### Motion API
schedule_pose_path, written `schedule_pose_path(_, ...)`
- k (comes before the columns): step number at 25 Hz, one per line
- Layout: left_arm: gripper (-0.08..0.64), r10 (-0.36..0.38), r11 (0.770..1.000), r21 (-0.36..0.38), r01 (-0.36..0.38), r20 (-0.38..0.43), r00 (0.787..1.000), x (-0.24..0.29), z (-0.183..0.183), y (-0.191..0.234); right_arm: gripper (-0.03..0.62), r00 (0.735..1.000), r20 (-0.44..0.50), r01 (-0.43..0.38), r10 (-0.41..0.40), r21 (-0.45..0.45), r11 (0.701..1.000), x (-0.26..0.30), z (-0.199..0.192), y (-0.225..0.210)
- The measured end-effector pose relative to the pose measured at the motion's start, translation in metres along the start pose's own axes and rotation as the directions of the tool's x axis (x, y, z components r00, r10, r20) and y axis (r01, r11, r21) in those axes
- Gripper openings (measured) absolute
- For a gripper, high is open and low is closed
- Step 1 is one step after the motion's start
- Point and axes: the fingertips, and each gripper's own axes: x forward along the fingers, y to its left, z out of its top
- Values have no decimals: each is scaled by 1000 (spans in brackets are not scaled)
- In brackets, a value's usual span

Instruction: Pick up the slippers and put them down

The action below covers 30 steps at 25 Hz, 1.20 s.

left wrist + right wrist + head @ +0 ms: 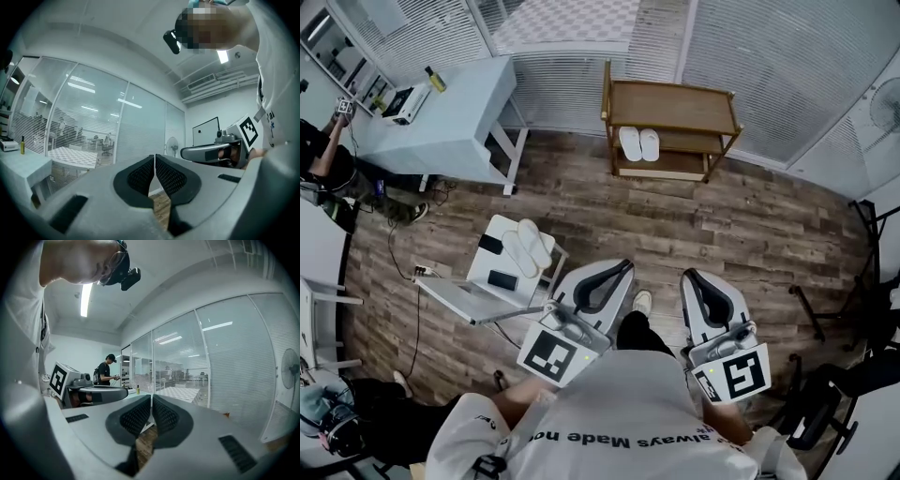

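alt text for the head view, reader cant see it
Seen from above, a person holds a left gripper and a right gripper, fingers shut and empty, over a wood floor. At left, white slippers lie on a small white table; another pair sits in a wooden rack ahead.

White T-shirt (623,412) with black lettering; pale grey left tongs (622,267) and right tongs (688,276), black pads (140,177), 2 black-and-white marker cubes (551,357).

Left gripper (617,270) held level ahead of the torso, jaws closed together with nothing between them, right gripper (690,277) just beside it, parallel, level, jaws likewise together and empty
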Motion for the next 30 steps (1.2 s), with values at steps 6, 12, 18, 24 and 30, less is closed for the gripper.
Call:
schedule_pose_path(6, 20, 25, 1000, 0, -25, 0, 1000, 69, 8, 12, 18, 999, 2, -38, 38, -2, 999, 23, 8, -62)
schedule_pose_path(12, 20, 63, 998, 7, -63, 0, 998, 118, 9, 23, 18, 998, 1, -70, 70, 9, 998, 42, 6, -113)
schedule_pose_path(18, 20, 78, 997, 17, -77, -15, 997, 149, 3, 31, 18, 996, 5, -94, 94, 5, 996, 60, 5, -144)
schedule_pose_path(24, 20, 96, 995, 12, -96, -25, 995, 169, -2, 53, 18, 994, -2, -111, 111, 3, 994, 83, 2, -159)
schedule_pose_path(30, 20, 92, 996, 6, -92, -12, 996, 192, -6, 83, 18, 994, -7, -108, 108, -15, 994, 112, 2, -175)
